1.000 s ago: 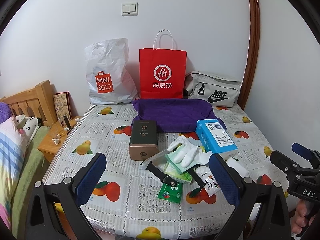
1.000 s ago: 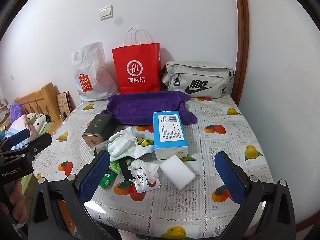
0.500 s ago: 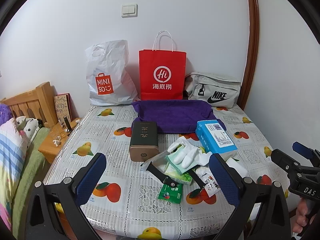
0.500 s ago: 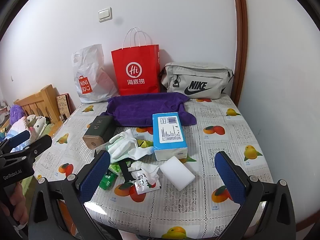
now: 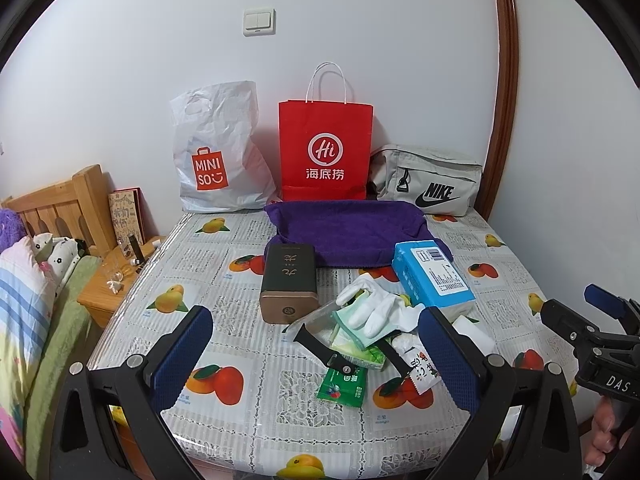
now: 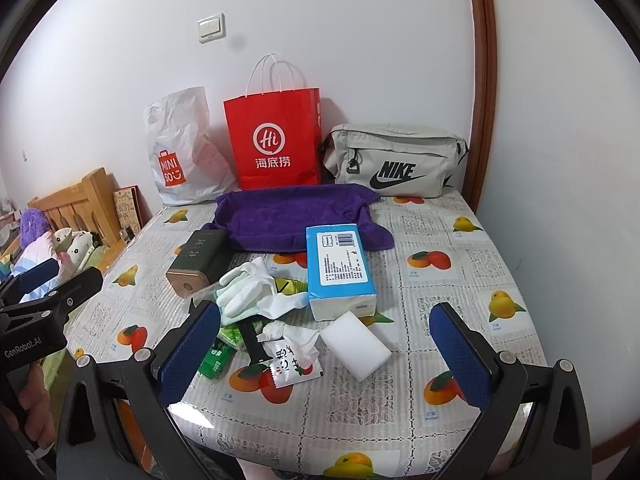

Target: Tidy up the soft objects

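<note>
Nearest, the left gripper [image 5: 316,356] and right gripper [image 6: 324,350] hover with fingers spread wide, holding nothing. Just beyond, white gloves [image 6: 248,290], sponge [image 6: 356,346] and tissue pack [image 6: 340,268] lie jumbled mid-table [image 6: 460,240]; farther back, the purple towel [image 6: 296,214]. Sorting looks unstarted.

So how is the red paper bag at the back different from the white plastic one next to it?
The red paper bag stands stiff and upright with flat sides; the white plastic bag is crumpled and slumps. The red one has thin white cord handles sticking up, while the white one has a punched handle hole. The red one bears a round white Hi logo, the white one an orange Miniso logo. Both lean against the wall at the table's far edge.
</note>
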Motion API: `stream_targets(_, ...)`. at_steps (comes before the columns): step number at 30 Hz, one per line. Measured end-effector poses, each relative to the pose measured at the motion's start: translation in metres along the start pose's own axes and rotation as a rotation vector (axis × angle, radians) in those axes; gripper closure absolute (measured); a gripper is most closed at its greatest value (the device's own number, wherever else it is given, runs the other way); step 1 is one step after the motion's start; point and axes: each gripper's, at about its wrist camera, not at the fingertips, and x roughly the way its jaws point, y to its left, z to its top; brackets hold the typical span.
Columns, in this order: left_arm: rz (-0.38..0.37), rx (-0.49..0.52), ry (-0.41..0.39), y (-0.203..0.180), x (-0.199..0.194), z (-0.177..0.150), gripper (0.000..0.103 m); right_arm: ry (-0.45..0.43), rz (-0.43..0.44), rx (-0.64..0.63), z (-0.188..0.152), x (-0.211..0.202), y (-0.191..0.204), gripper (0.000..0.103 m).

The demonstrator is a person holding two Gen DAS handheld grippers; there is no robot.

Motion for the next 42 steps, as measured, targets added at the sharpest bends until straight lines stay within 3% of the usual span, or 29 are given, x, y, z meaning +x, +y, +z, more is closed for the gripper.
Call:
stream_targets(30,-0.012,-0.018,0.009,0.006,0.006,-0.003,0.0,0.005,0.006,-0.008,-0.002,0.007,0.003,0.0)
stream_targets(42,0.012,-0.041,0.112,0.017,0.055,-0.014,0.0,0.07,0.022,-0.007,-0.016,0.046,-0.014,0.0)
